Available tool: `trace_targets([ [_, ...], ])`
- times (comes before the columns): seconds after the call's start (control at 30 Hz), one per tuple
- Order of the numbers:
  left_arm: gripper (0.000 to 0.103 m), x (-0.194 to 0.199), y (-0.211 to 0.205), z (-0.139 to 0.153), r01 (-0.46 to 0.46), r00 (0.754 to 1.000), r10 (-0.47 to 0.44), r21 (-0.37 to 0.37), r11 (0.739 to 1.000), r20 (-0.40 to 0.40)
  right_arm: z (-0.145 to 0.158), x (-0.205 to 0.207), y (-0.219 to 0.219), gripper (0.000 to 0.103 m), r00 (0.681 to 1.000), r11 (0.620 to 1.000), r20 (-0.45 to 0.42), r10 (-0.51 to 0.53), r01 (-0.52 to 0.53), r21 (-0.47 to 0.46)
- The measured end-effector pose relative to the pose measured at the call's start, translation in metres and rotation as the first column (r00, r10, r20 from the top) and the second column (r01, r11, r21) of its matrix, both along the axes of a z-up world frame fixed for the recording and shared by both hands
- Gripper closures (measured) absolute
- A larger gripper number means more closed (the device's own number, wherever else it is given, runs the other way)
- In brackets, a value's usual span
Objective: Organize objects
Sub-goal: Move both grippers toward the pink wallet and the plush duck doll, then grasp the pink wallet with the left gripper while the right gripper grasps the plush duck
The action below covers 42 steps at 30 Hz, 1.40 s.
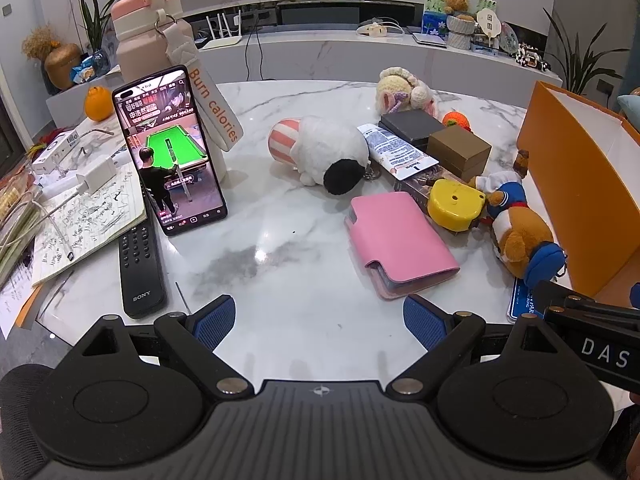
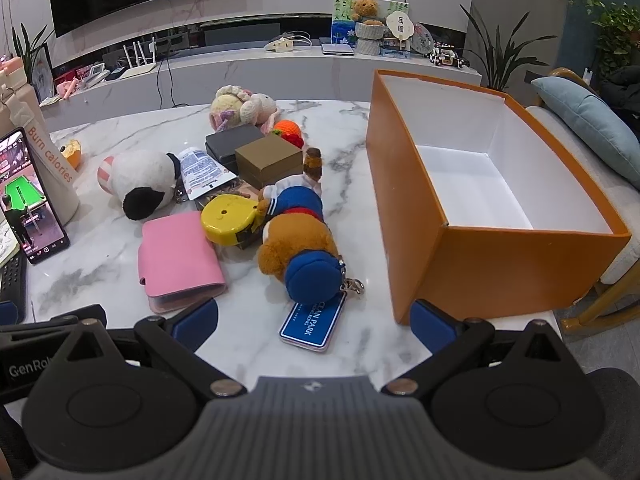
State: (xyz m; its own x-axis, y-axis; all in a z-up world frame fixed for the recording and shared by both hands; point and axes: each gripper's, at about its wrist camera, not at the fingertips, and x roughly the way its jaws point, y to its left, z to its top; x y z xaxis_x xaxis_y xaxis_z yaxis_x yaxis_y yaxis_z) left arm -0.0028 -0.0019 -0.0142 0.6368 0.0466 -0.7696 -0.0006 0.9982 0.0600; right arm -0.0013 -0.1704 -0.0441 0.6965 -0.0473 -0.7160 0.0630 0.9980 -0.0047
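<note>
An open orange box (image 2: 496, 264) with a white empty inside stands at the table's right; it also shows in the left wrist view (image 1: 568, 168). A pile lies left of it: a pink wallet (image 2: 176, 258), a brown bear plush (image 2: 296, 240), a blue card (image 2: 314, 324), a yellow case (image 2: 228, 216), a white sheep plush (image 2: 140, 178), a cream tube (image 2: 202, 172), a grey box (image 2: 232, 146), a brown box (image 2: 270, 158) and a crochet doll (image 2: 240, 106). My left gripper (image 1: 318, 320) and right gripper (image 2: 314, 324) are both open and empty near the front edge.
A phone (image 1: 170, 148) playing video leans on a pink bottle (image 1: 156, 36) at the left. A black remote (image 1: 140, 268), a notebook (image 1: 88, 224), a charger (image 1: 96, 176) and an orange (image 1: 97, 103) lie further left. A sofa with a blue cushion (image 2: 592, 128) is right of the table.
</note>
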Motion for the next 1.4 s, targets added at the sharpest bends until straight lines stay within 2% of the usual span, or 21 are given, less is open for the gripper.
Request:
trace_targets([
  [0.23,0.0,0.007,-0.001,-0.002,0.007,1.0,-0.007,-0.027,1.0,-0.002,0.003,0.004,-0.001,0.001,1.0,1.0,0.004,0.007,-0.007,-0.001],
  [0.47,0.0,0.022,-0.009,-0.006,0.027,0.999,-0.026,-0.042,0.999,0.024,0.016,0.014,-0.008,0.001,0.998,1.0,0.056,0.018,-0.019,0.02],
  [0.67,0.0,0.037,-0.023,-0.019,0.089,0.996,-0.088,-0.049,0.995,0.012,0.026,0.033,-0.009,0.001,0.992,0.993,0.08,0.101,-0.105,0.049],
  [0.9,0.0,0.05,-0.033,-0.036,0.108,0.994,-0.107,-0.077,0.991,0.008,0.018,0.059,-0.005,0.001,0.987,0.987,0.043,0.157,-0.159,0.035],
  [1.03,0.0,0.056,-0.035,-0.045,0.093,0.995,-0.09,-0.089,0.992,0.043,0.007,0.071,-0.004,0.001,0.986,0.986,0.006,0.168,-0.168,0.019],
  [1.17,0.0,0.064,-0.04,-0.052,0.1,0.995,-0.096,-0.106,0.989,0.041,-0.001,0.083,0.0,0.001,0.981,0.982,-0.024,0.19,-0.19,-0.013],
  [1.4,0.0,0.071,-0.05,-0.063,0.107,0.993,-0.104,-0.051,0.993,0.057,-0.008,0.101,0.015,0.001,0.967,0.964,-0.061,0.247,-0.252,-0.082],
])
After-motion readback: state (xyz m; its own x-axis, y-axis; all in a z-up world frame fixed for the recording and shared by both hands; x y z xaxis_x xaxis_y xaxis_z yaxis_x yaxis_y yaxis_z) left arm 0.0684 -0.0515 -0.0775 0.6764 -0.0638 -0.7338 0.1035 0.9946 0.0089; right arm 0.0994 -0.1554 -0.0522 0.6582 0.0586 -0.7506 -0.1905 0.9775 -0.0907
